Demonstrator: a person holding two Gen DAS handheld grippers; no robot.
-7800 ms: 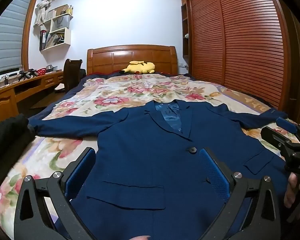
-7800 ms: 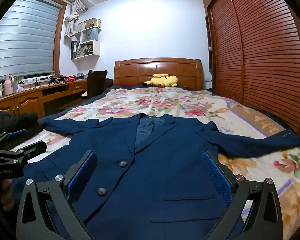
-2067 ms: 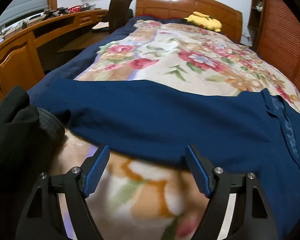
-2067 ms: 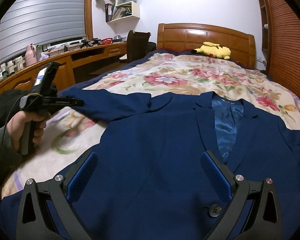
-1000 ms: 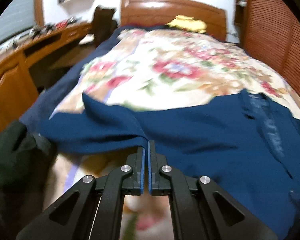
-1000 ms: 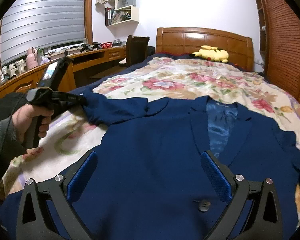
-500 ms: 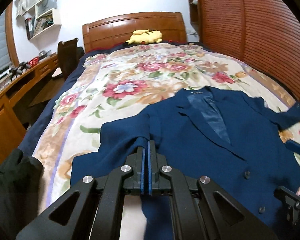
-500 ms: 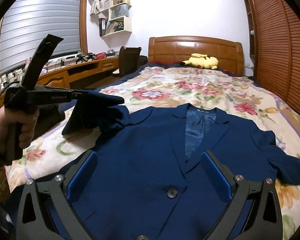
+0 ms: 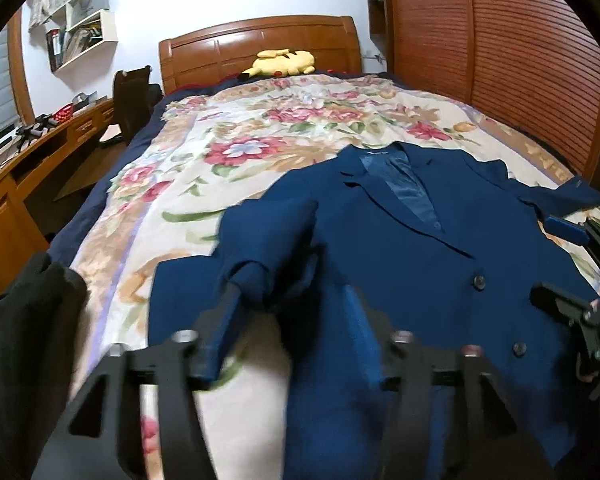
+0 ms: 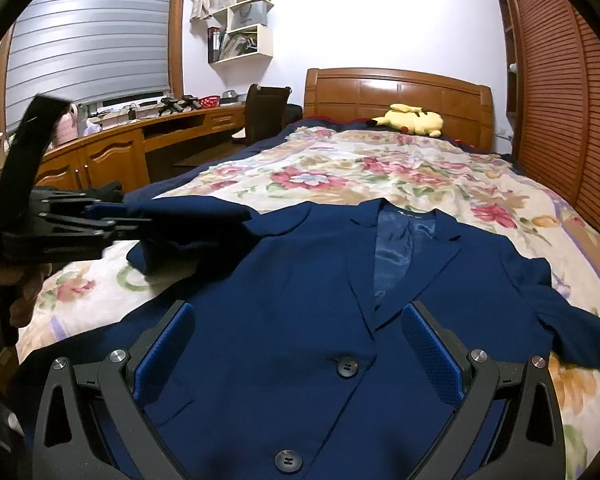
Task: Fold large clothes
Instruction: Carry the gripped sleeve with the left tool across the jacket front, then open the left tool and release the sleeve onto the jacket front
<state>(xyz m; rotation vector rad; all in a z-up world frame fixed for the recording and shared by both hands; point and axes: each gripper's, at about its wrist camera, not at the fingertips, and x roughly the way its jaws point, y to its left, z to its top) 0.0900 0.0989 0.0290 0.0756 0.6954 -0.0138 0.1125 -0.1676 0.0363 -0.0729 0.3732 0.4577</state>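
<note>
A navy suit jacket [image 10: 300, 280] lies face up on the floral bedspread [image 9: 260, 128], buttoned, collar toward the headboard. Its left sleeve [image 10: 188, 220] is pulled in toward the chest and bunched. My left gripper [image 9: 288, 316] is blurred and its jaws are opening; the sleeve end [image 9: 256, 280] still rests against the left finger, and the pads no longer pinch it. From the right wrist view the left gripper [image 10: 116, 220] hovers at the jacket's left edge. My right gripper [image 10: 298, 340] is open and empty above the lower front buttons. The other sleeve [image 9: 556, 196] lies stretched out to the right.
A yellow plush toy [image 10: 412, 120] lies by the wooden headboard [image 10: 400, 92]. A desk [image 10: 112, 152] and a chair [image 10: 266, 112] stand left of the bed, and louvered wardrobe doors [image 9: 520, 60] on the right. A dark garment [image 9: 20, 340] sits at the near left.
The left gripper, shut on the sleeve end a moment ago, carried it right over the jacket's side and now has its jaws apart. The right gripper has barely moved.
</note>
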